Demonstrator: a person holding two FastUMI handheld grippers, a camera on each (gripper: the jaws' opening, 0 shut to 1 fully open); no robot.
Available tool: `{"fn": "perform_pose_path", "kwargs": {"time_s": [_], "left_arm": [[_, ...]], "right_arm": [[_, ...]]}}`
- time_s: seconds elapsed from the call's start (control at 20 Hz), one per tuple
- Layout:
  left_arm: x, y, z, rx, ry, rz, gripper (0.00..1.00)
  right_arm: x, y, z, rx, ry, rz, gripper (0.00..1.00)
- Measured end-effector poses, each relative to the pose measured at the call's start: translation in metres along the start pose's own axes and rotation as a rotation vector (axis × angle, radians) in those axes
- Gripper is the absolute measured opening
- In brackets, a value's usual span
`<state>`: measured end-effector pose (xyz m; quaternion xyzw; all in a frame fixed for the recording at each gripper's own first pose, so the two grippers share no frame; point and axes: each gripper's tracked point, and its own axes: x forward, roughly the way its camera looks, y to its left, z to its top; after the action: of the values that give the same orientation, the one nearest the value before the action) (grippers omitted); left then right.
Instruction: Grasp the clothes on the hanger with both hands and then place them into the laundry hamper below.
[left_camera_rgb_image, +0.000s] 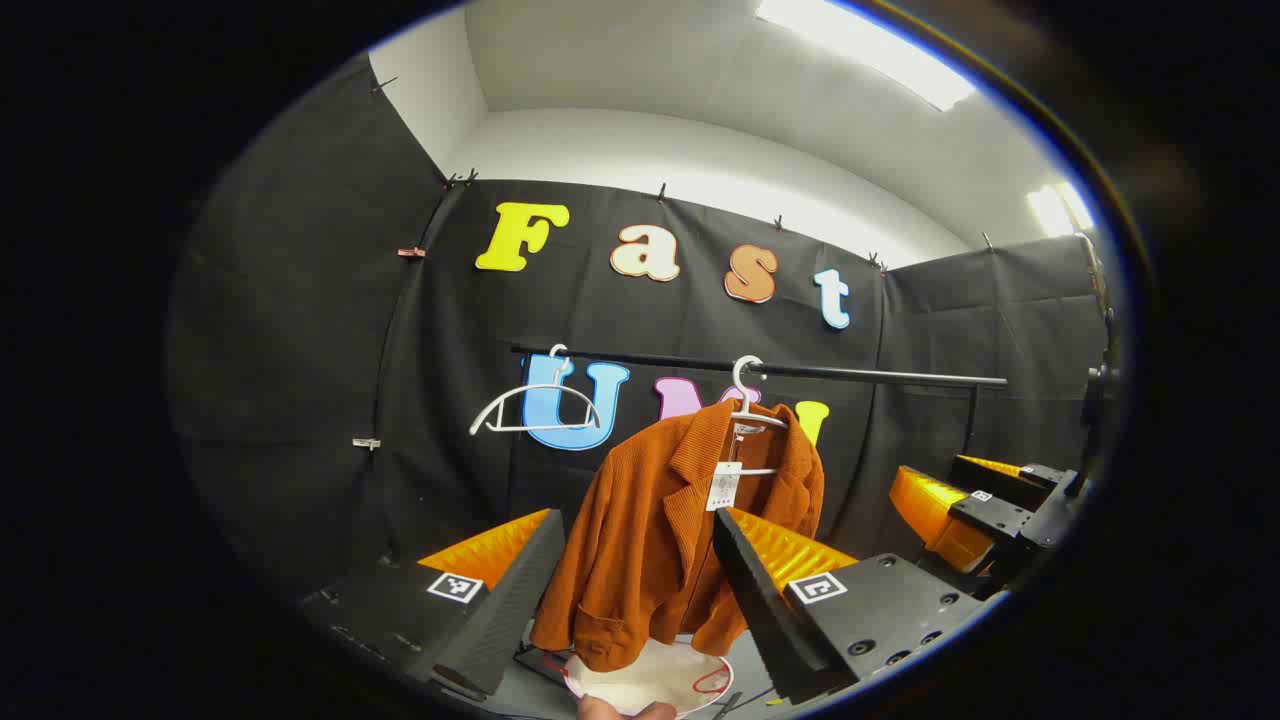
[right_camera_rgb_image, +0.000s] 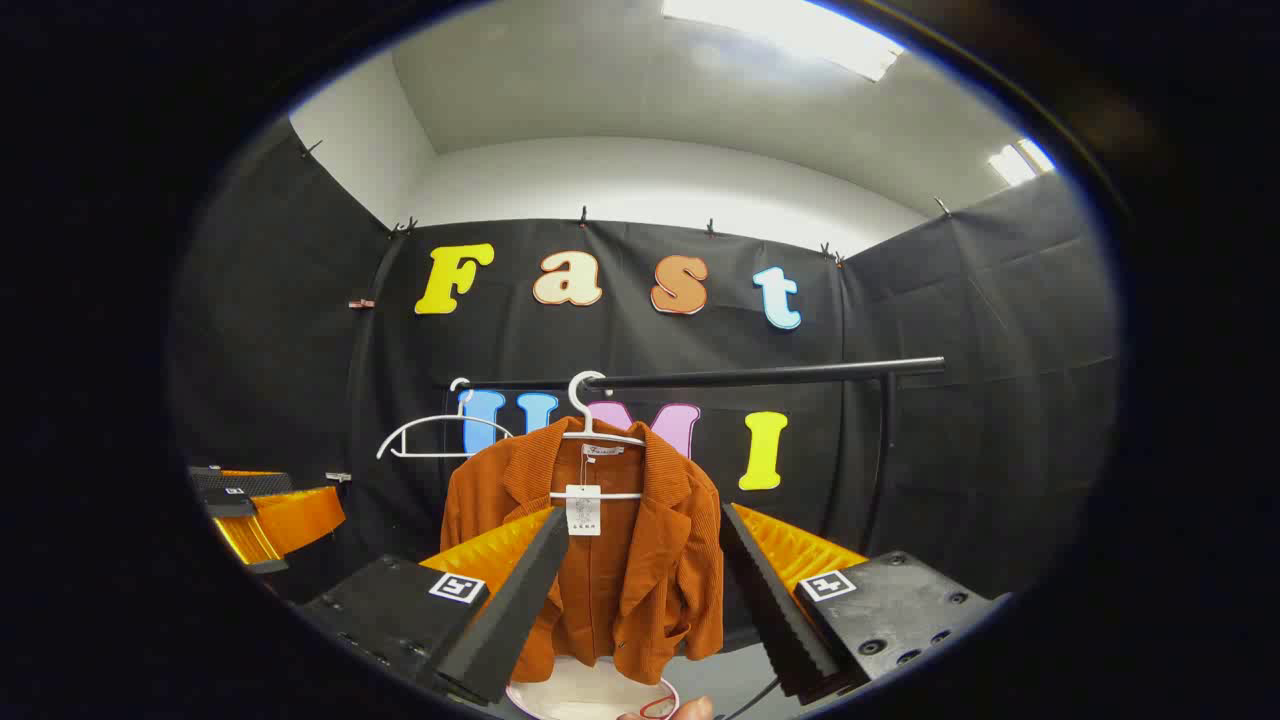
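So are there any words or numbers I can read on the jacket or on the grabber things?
White paper tag hanging on the orange jacket: printing too small to read.
Neck label inside the collar: blurred, unreadable.
Square marker on the right hand-held gripper: a black-and-white pattern, no words.

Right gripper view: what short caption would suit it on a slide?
Open right gripper faces an orange jacket on a white hanger, above a white hamper.
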<state>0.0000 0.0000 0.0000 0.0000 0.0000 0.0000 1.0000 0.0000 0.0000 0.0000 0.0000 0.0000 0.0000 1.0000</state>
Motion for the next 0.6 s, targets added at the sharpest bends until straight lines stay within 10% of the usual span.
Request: {"fn": "perform_pose_path", "kwargs": {"time_s": [0.6], "left_arm": [[0.0074, -0.0053, -0.0018, 0.013, 0.004, -0.013, 0.95]], "right_arm": [[0.0054, -0.0069, -0.0016, -0.004, -0.001, -0.004, 0.98]]}}
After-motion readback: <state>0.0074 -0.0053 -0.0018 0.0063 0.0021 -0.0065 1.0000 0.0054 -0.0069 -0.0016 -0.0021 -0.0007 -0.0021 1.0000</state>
